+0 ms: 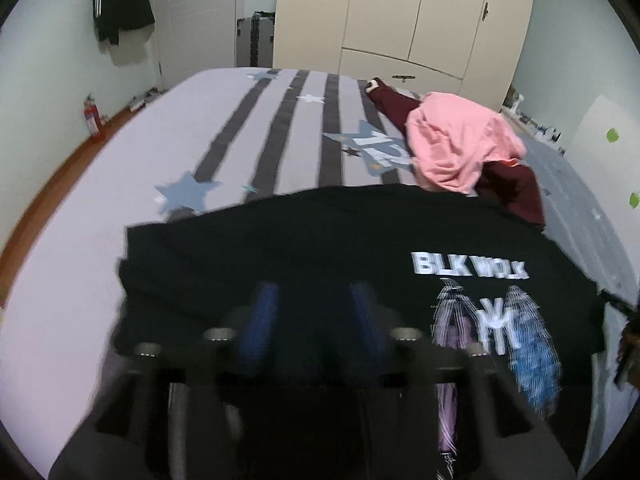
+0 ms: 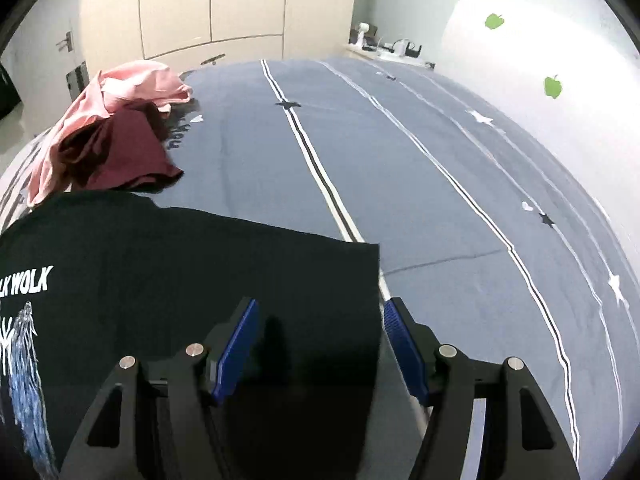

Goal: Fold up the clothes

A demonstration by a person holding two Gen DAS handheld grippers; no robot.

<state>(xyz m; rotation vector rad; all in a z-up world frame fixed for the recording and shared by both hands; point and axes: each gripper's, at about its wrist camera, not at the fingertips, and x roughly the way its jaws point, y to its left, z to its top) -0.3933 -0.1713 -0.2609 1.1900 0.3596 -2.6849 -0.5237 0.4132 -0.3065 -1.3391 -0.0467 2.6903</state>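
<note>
A black T-shirt (image 1: pixel 320 240) with a white "BLK WOLK" print lies flat on the bed, near edge. It also shows in the right wrist view (image 2: pixel 180 264). My left gripper (image 1: pixel 316 296) is open just over the shirt's left part, blurred, with blue pads (image 1: pixel 260 320). My right gripper (image 2: pixel 320 312) is open and straddles the shirt's right edge, one pad over the cloth, the other over the bedsheet. A pink garment (image 1: pixel 460 144) lies on a maroon garment (image 1: pixel 512 188) in a heap behind the shirt; the heap also shows in the right wrist view (image 2: pixel 120 120).
The bed (image 1: pixel 160 152) has a grey-lilac striped, star-printed cover on the left and a blue one (image 2: pixel 400 160) on the right. A cream wardrobe (image 1: pixel 400 12) stands behind the bed. A fire extinguisher (image 1: pixel 93 120) stands on the floor at left. A white headboard (image 2: pixel 540 60) is at right.
</note>
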